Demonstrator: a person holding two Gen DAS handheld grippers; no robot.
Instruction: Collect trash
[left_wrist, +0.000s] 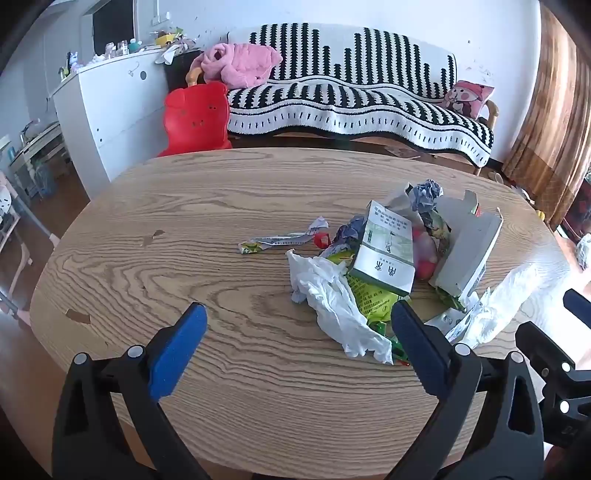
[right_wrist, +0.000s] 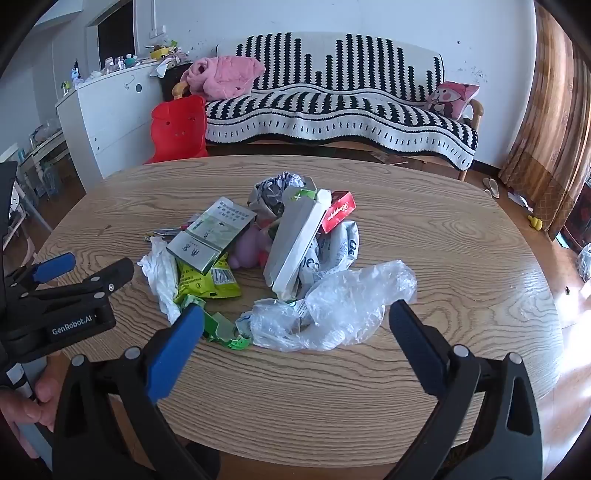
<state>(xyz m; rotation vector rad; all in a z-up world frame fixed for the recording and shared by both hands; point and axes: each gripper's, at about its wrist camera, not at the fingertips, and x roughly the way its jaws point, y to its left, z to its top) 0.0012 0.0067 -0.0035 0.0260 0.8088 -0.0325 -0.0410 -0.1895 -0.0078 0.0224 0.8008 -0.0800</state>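
Observation:
A heap of trash lies on the oval wooden table. It holds a green and white carton, a grey-white flattened box, a crumpled white tissue, a green snack wrapper and a twisted wrapper strip. In the right wrist view I see the carton, the box, a red packet and a clear plastic bag. My left gripper is open and empty above the table, left of the heap. My right gripper is open and empty, just before the plastic bag.
A black-and-white striped sofa with pink clothing stands behind the table. A red plastic chair and a white cabinet are at the back left. Brown curtains hang at the right. The left gripper shows in the right wrist view.

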